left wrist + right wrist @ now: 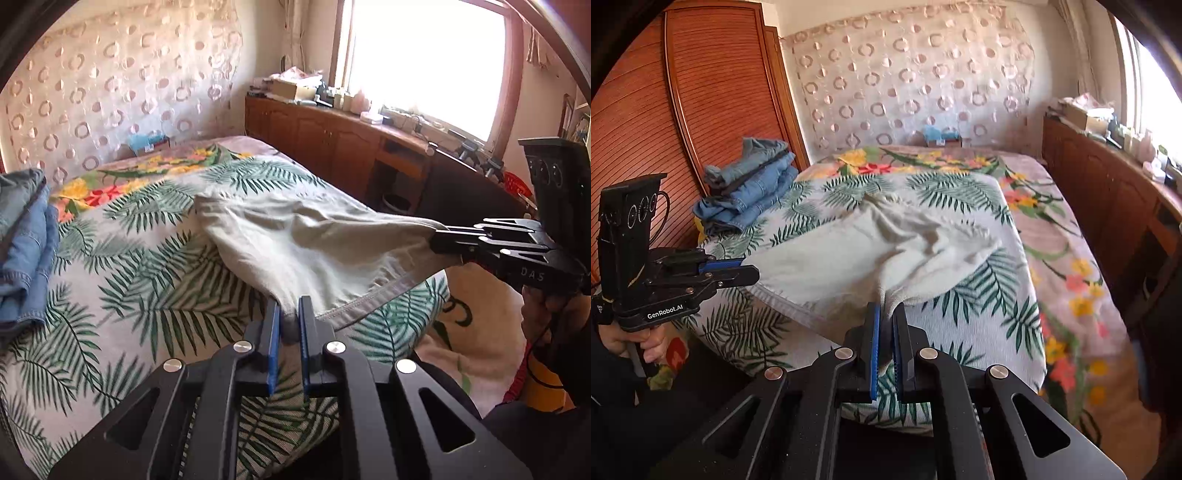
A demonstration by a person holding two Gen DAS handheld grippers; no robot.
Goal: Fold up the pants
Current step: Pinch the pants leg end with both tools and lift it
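Pale grey pants (295, 236) lie bunched on the leaf-print sheet (129, 266) of the bed, their near edge lifted off it. In the left wrist view my left gripper (290, 308) is shut on one corner of that edge, with cloth pinched between its blue pads. My right gripper (439, 240) grips the other corner at the right, and the hem sags between the two. In the right wrist view the right gripper (886, 310) is shut on a bunched corner of the pants (868, 251). There the left gripper (750, 269) clamps the edge at the left.
A stack of folded blue jeans (26, 240) (750, 184) sits on the bed's left side by a wooden wardrobe (665, 110). A cluttered wooden cabinet (332, 140) runs under the window on the right. A person's hand (639, 343) holds the left gripper's handle.
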